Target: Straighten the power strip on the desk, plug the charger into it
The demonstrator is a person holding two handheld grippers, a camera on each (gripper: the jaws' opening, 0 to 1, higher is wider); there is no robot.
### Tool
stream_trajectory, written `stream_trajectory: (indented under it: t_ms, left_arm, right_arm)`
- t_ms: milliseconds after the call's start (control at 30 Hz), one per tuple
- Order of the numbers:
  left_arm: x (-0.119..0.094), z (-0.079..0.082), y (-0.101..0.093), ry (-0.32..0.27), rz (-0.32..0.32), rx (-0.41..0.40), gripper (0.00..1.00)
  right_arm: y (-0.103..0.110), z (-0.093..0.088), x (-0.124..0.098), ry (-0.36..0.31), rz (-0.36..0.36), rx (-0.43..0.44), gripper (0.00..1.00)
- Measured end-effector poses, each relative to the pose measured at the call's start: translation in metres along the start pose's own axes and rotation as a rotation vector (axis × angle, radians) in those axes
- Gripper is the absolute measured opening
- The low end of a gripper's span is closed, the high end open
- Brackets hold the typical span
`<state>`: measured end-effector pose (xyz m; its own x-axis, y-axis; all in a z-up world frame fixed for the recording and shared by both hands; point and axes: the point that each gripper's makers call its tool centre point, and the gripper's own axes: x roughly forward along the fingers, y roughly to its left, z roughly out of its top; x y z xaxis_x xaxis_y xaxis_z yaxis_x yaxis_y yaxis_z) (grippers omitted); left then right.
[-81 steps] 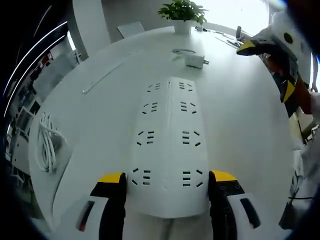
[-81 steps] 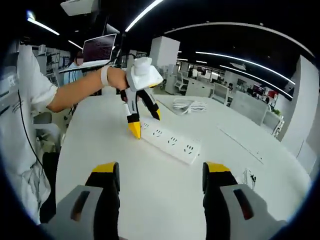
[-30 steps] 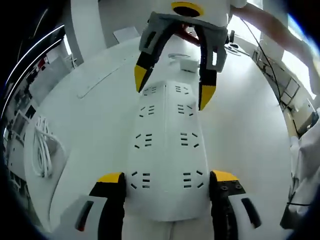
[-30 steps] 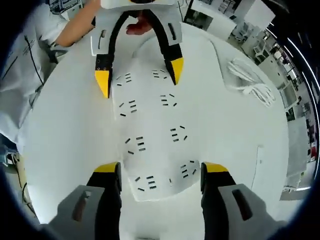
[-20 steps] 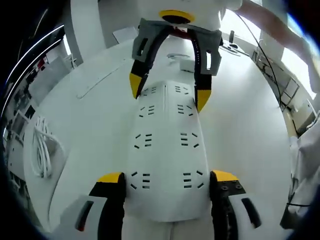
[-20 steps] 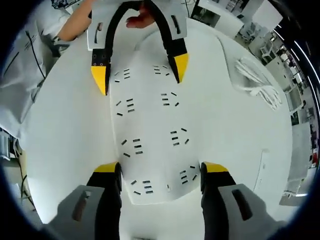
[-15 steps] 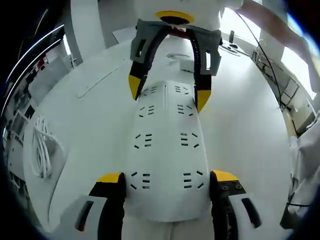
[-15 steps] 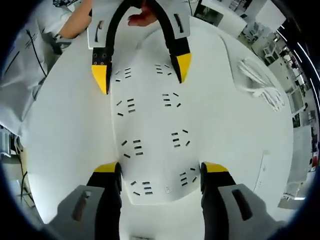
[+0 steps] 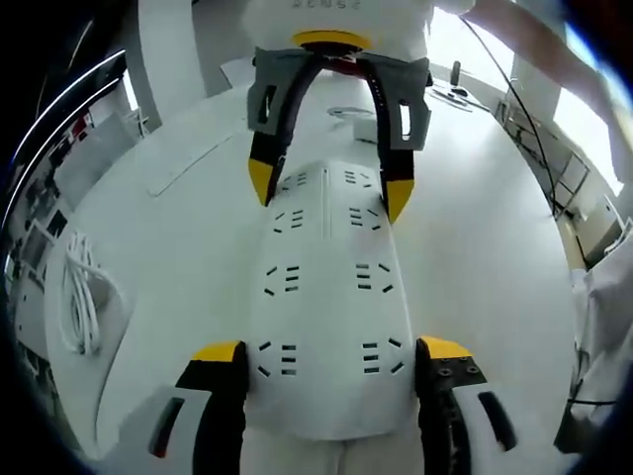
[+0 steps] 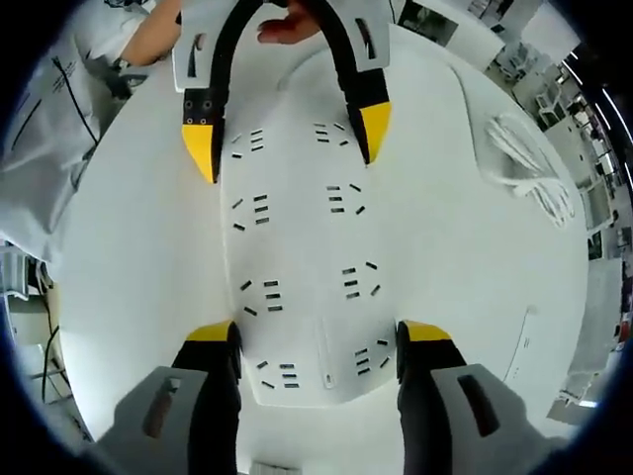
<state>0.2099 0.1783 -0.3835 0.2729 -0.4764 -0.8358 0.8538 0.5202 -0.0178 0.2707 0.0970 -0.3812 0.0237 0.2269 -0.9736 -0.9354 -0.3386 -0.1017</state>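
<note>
The white tabletop (image 9: pixel 158 247) is a large rounded surface in an open-plan office. Beyond its far edge, in the left gripper view, a white pillar (image 9: pixel 163 49) stands, with bright windows (image 9: pixel 475 45) to the pillar's right. Past the tabletop's left edge, ceiling light strips (image 9: pixel 59 94) run over rows of desks (image 9: pixel 40 228); in the right gripper view further desks (image 10: pixel 524 54) lie beyond the tabletop.

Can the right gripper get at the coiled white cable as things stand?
Probably not right away: the right gripper straddles one end of the power strip, jaws open along its sides, and the coiled cable lies apart on the desk.
</note>
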Motion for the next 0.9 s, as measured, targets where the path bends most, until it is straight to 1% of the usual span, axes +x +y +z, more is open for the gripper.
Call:
stream_trajectory:
  t_ms: [100, 400, 500, 667, 767, 900]
  left_arm:
    - [0.0, 0.0, 0.0, 0.006, -0.001, 0.002, 0.71]
    - [0.0, 0.0, -0.003, 0.0, -0.027, 0.049, 0.71]
    - [0.0, 0.0, -0.004, -0.004, -0.036, 0.062, 0.71]
    - [0.001, 0.001, -0.007, -0.005, -0.048, 0.085, 0.71]
    - [0.001, 0.002, -0.008, -0.001, -0.052, 0.092, 0.7]
    - [0.002, 0.003, -0.01, -0.005, -0.065, 0.111, 0.7]
  right_arm:
    - [0.0, 0.0, 0.0, -0.002, -0.004, 0.007, 0.63]
    - [0.013, -0.002, -0.001, 0.055, -0.013, 0.067, 0.63]
    - [0.015, -0.003, -0.003, 0.034, -0.022, 0.087, 0.63]
    - [0.023, -0.003, -0.004, 0.025, -0.033, 0.117, 0.63]
    - [0.024, -0.005, -0.005, 0.008, -0.052, 0.139, 0.63]
    - [0.029, -0.006, -0.006, -0.005, -0.06, 0.164, 0.63]
